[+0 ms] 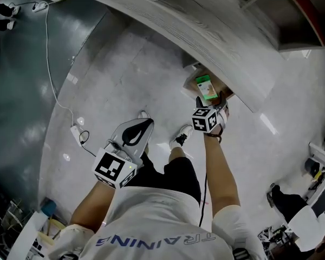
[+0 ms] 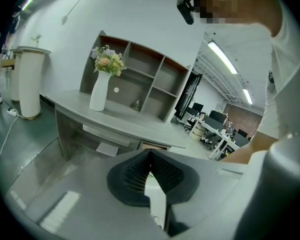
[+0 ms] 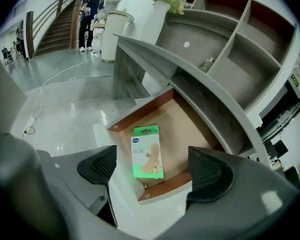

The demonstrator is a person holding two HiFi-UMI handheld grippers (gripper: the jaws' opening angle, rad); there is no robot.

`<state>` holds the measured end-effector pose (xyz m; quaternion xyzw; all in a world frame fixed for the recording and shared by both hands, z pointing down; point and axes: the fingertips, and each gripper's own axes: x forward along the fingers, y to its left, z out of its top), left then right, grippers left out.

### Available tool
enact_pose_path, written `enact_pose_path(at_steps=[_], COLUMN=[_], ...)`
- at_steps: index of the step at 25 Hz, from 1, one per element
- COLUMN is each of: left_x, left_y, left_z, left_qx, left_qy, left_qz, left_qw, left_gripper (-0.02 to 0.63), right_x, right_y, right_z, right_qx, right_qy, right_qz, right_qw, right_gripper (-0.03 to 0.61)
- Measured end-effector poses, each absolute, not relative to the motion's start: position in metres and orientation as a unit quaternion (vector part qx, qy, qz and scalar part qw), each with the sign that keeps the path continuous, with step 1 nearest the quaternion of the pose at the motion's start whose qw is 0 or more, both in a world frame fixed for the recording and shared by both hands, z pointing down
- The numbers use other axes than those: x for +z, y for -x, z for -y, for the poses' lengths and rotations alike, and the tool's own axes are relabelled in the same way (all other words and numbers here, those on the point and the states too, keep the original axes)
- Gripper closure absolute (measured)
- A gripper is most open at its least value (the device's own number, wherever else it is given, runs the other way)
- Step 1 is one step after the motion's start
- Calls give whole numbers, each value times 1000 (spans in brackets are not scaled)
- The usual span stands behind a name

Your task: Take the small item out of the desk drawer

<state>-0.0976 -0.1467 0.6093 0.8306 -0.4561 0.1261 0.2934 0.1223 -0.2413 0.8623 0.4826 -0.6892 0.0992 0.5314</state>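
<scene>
A small green-and-white box (image 3: 147, 153) lies flat inside the open wooden drawer (image 3: 187, 129) under the grey curved desk (image 3: 155, 59). My right gripper (image 3: 154, 170) hovers just above the drawer's near corner. It is open, its dark pads stand wide on either side of the box and do not touch it. In the head view the box (image 1: 206, 88) shows in the drawer (image 1: 221, 86) just beyond the right gripper (image 1: 208, 108). My left gripper (image 1: 136, 132) hangs over the floor to the left, shut and holding nothing; its pads (image 2: 150, 176) meet.
A white vase of flowers (image 2: 100, 86) and an open shelf unit (image 2: 145, 81) stand on the desk. A white pedestal (image 2: 29, 81) is at the left. A cable and power strip (image 1: 76, 130) lie on the floor. The person's shoes (image 1: 180, 136) are below the drawer.
</scene>
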Motion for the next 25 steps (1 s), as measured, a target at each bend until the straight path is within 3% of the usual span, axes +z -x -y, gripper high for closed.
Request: enact_pose_path(at_steps=[15, 25], left_x=[652, 657], left_y=[137, 144], left_z=[146, 147], left_qx=[124, 124], left_qy=[-805, -802], left_qz=[478, 478], left_qw=[328, 336], left_gripper=[615, 615], right_x=[937, 943], right_y=[-127, -127], right_z=[269, 271], right_qx=[86, 80], right_qy=[-489, -498], right_qz=[631, 619], right_qw=[596, 602], right_gripper=[146, 227])
